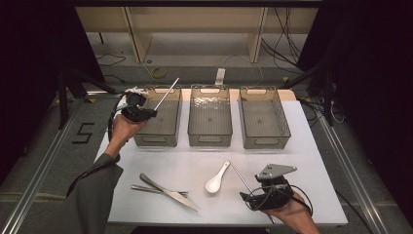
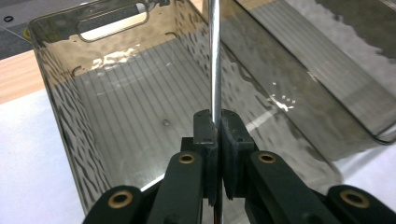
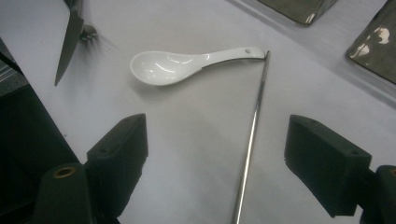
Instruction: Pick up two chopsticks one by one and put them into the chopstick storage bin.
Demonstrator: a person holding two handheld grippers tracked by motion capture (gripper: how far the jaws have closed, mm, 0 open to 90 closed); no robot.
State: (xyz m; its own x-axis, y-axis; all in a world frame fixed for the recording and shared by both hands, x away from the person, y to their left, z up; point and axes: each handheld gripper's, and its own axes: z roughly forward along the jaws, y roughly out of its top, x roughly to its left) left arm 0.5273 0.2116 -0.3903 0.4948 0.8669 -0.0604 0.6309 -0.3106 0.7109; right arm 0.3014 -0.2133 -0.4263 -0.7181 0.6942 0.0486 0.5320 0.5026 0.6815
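spoon (image 1: 216, 180) lies right of knife (image 1: 170, 191), before three bins (image 1: 210, 117).

white table (image 1: 311, 161), three bins (image 1: 210, 117), cutlery (image 1: 168, 191)

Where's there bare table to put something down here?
Free: the white strip between the three bins and the cutlery, and the right edge beside the right claw. Crowded: the front, with knife, fork, spoon and metal chopstick.

Held rod (image 2: 215, 60): its top runs off the picture's upper edge, and its low end hides between the left gripper (image 2: 217, 122) pads.
Table rod (image 3: 252, 135): its near end is cut off at the bottom, between the right gripper (image 3: 215, 154) jaws.
Knife (image 3: 69, 39): only the blade tip shows, maybe a fork beside it.
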